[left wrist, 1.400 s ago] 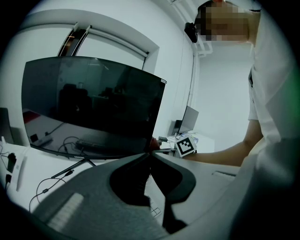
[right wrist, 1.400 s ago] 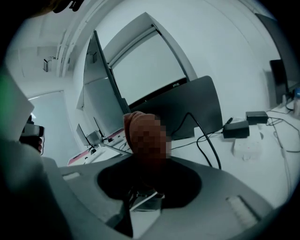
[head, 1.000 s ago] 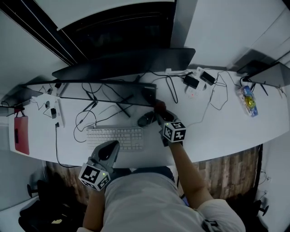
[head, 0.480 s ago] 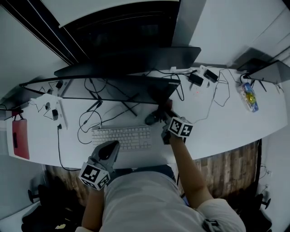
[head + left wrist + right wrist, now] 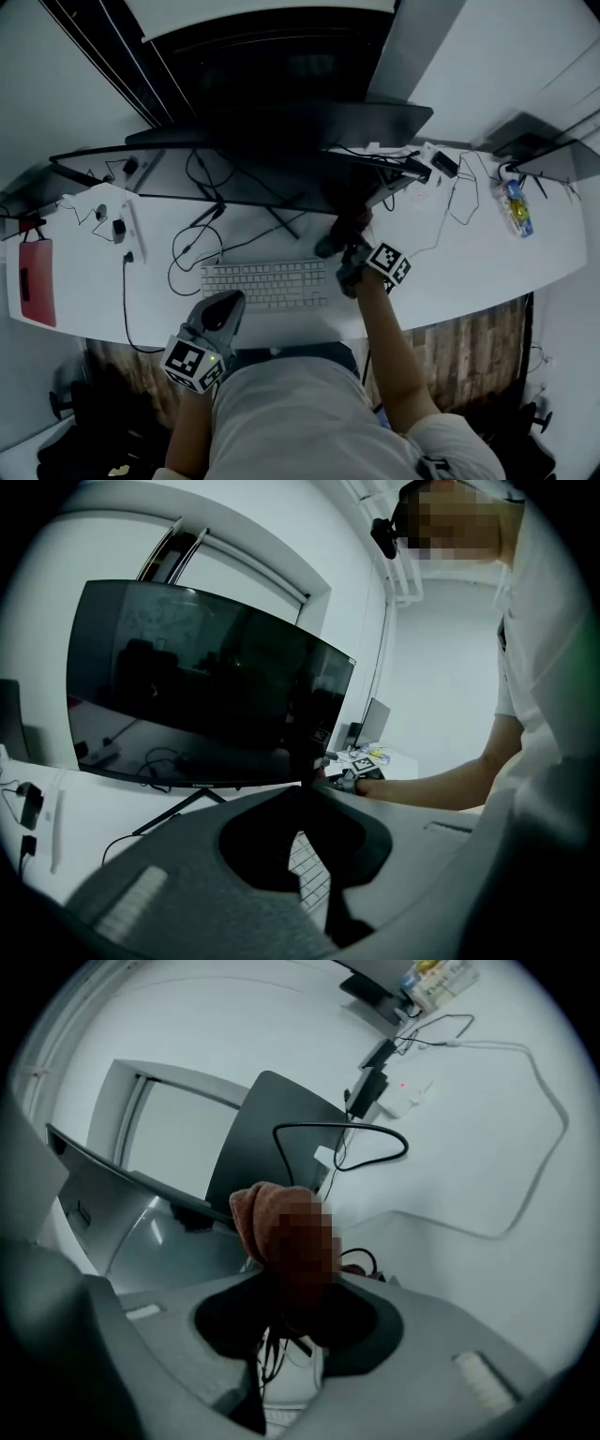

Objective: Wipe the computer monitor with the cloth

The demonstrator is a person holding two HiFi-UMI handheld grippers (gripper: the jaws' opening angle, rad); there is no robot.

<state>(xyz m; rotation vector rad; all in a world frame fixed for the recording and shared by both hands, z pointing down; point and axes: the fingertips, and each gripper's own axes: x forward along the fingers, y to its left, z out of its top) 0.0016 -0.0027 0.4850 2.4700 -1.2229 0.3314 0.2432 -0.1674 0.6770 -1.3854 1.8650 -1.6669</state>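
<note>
A wide dark monitor [image 5: 234, 183] stands across the white desk [image 5: 469, 272]. In the left gripper view the monitor [image 5: 206, 686] shows its black screen. A brown-red cloth [image 5: 350, 223] is bunched in my right gripper [image 5: 352, 236], which is shut on it in front of the screen's lower right part. In the right gripper view the cloth [image 5: 272, 1222] sticks up from the right gripper [image 5: 286, 1283], close to the monitor [image 5: 159, 1232] at left. My left gripper [image 5: 232, 300] is shut with nothing in it, low at the desk's front edge. The left gripper [image 5: 302, 787] points at the screen.
A white keyboard [image 5: 267, 281] and a dark mouse [image 5: 328, 246] lie below the monitor. Loose cables [image 5: 192, 248] trail left of the keyboard. Chargers and a power strip [image 5: 441, 164] sit at back right, a bottle [image 5: 516, 208] far right, a red item [image 5: 30, 281] far left.
The head view has shifted, so more of the monitor's right part shows. The right gripper with the cloth stays by the mouse, barely moved against the keyboard. The left gripper has not moved.
</note>
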